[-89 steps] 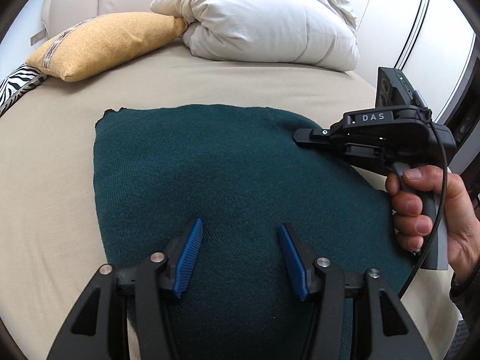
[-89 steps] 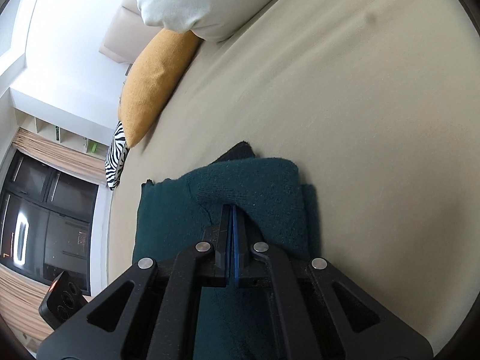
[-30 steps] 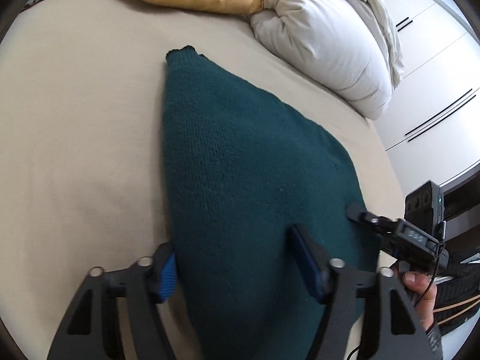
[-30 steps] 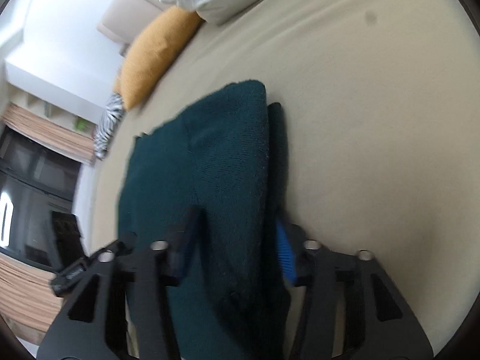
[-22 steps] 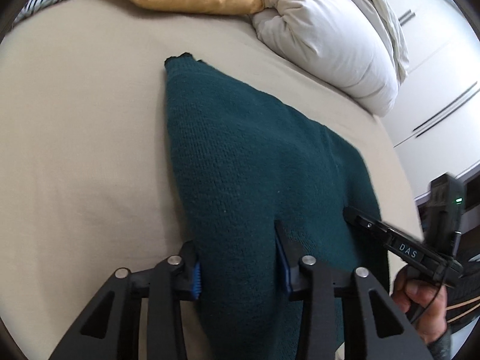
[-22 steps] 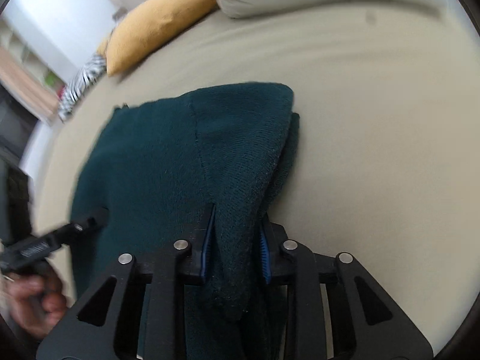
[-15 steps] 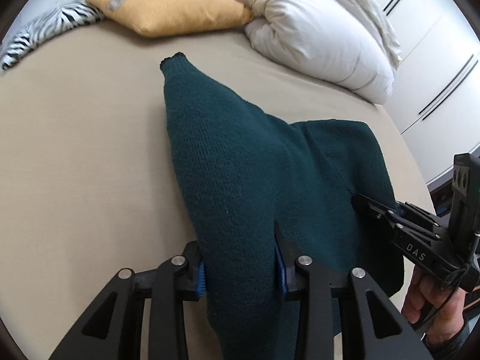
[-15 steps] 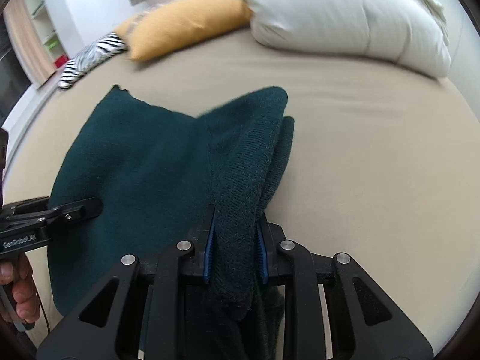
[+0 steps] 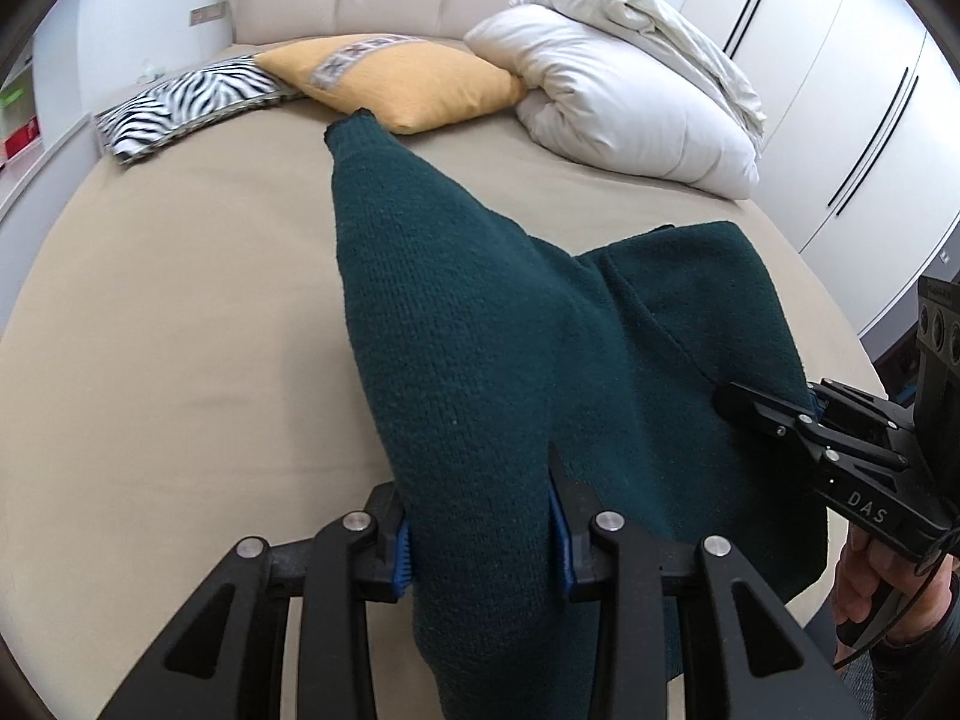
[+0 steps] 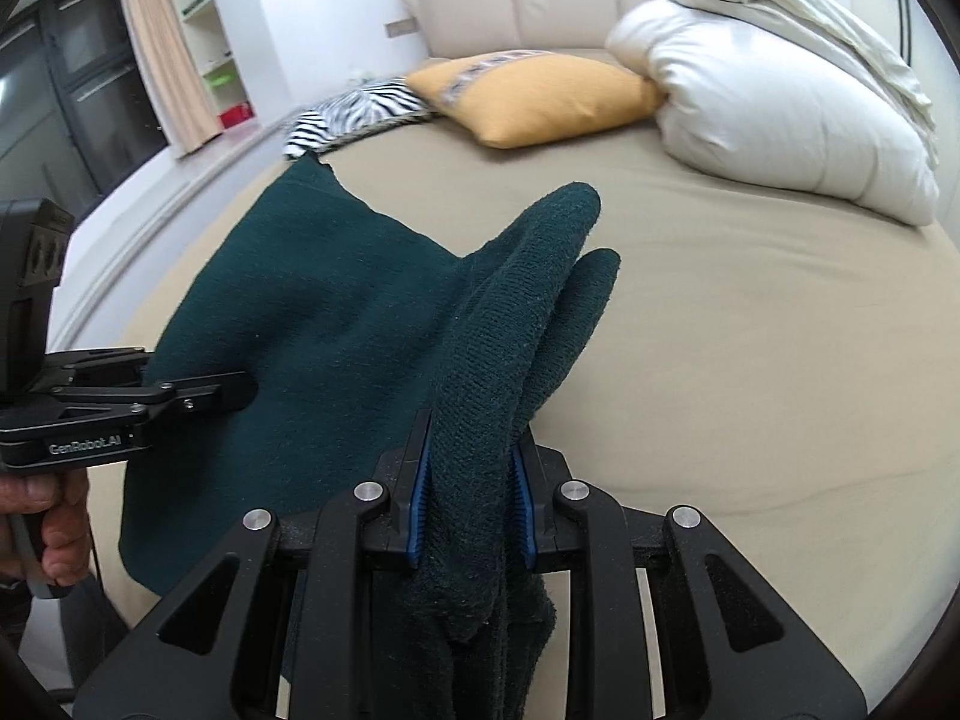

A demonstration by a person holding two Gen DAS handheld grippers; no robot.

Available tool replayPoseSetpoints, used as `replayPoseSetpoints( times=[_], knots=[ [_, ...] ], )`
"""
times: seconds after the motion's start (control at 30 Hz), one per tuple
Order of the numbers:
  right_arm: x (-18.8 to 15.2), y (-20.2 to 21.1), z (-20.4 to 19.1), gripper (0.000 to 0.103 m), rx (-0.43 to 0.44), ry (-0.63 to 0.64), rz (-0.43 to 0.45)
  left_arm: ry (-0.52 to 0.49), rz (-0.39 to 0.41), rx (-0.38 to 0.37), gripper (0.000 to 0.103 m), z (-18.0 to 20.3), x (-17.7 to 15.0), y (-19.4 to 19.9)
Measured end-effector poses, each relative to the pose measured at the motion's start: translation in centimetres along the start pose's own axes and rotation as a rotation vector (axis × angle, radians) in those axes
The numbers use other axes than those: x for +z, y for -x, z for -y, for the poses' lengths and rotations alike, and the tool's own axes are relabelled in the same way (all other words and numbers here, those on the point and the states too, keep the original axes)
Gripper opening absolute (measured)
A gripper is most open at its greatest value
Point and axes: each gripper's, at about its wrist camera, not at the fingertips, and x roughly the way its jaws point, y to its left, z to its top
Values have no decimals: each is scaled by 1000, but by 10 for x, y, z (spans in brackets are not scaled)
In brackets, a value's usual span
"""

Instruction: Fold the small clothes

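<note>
A dark green knitted sweater (image 9: 480, 324) is held up above the beige bed (image 9: 168, 324), stretched between both grippers. My left gripper (image 9: 480, 534) is shut on a thick bunch of its near left edge. My right gripper (image 10: 471, 498) is shut on a folded bunch at the near right edge (image 10: 498, 324). The sweater's far end still reaches toward the pillows. The right gripper also shows in the left wrist view (image 9: 780, 414), and the left gripper shows in the right wrist view (image 10: 198, 390).
A yellow cushion (image 9: 396, 84), a zebra-print cushion (image 9: 186, 102) and a white folded duvet (image 9: 630, 114) lie at the head of the bed. White wardrobes (image 9: 852, 96) stand to the right. Shelves and a curtain (image 10: 174, 48) are at the left.
Both grippers closed on the sweater's near edge, one at each side, and lifted it off the bed. The views tilted up toward the headboard.
</note>
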Motion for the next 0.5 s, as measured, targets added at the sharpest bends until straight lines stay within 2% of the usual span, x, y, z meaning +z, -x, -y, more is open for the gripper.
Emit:
replayPoseSetpoints(
  times=[0.2, 0.5],
  knots=[
    [-11, -3, -45, 21, 46, 4, -15, 9, -5, 21, 37, -21, -25, 16],
    [-57, -28, -42, 21, 104, -85, -98, 78, -78, -17, 38, -38, -77, -8]
  ],
)
